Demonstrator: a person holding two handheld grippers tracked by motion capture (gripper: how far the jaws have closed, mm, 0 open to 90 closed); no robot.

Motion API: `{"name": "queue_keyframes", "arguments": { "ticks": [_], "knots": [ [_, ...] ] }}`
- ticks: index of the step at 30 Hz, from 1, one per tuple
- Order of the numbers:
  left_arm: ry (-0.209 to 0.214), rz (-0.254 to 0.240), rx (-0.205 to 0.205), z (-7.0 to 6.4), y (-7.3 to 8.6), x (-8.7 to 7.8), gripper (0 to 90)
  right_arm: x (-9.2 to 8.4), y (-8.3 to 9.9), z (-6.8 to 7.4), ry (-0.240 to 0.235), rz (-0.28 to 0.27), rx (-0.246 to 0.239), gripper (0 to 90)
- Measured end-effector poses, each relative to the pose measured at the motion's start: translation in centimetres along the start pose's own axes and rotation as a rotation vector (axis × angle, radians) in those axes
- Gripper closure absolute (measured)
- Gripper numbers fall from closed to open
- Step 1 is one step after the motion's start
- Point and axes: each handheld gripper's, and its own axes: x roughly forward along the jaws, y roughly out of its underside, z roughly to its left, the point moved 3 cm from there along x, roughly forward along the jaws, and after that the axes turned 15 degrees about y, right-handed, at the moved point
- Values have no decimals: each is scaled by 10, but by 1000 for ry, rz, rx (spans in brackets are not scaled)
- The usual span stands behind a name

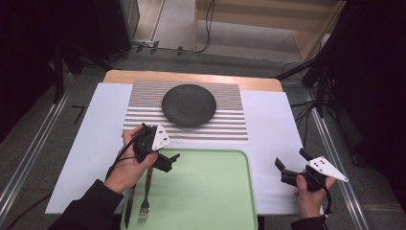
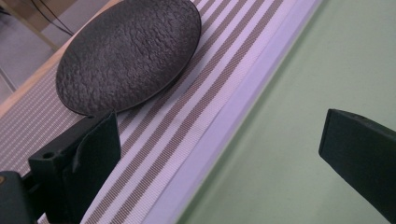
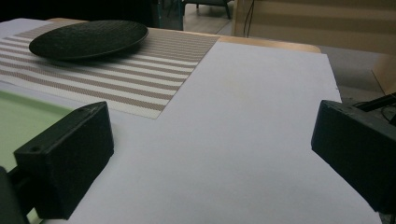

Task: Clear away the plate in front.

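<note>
A fork point(image 1: 145, 203) and a knife point(image 1: 129, 206) lie side by side on the left edge of the green tray point(image 1: 210, 191), close to the person, the knife to the left. The fork is metal with a dark handle, its tines pointing toward the person. The knife is dark and slim, running the same way. The far ends of both are hidden under the left tool point(image 1: 168, 160), which hangs over them with jaws apart.

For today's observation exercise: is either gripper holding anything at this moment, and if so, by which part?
Nothing is held. The left gripper hangs open over the green tray, near the fork; the right gripper is open above the white sheet.
</note>
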Motion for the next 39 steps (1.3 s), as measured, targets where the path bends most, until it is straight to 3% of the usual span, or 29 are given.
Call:
{"name": "queue_keyframes", "arguments": {
  "ticks": [7,15,17,20,33,39],
  "knots": [
    [-3,58,62,6,-5,10,0,0,0,0,-1,1,3,0],
    [10,83,65,16,-11,20,0,0,1,0,0,2,1,0],
    [61,72,70,16,-14,20,0,0,1,0,0,2,1,0],
    [68,70,81,17,-18,22,0,1,1,0,0,3,3,0],
    [31,90,56,33,-21,37,0,1,1,0,-5,0,-5,0],
    [-18,113,63,36,-19,46,0,1,1,0,-2,2,-2,0]
  ]
}}
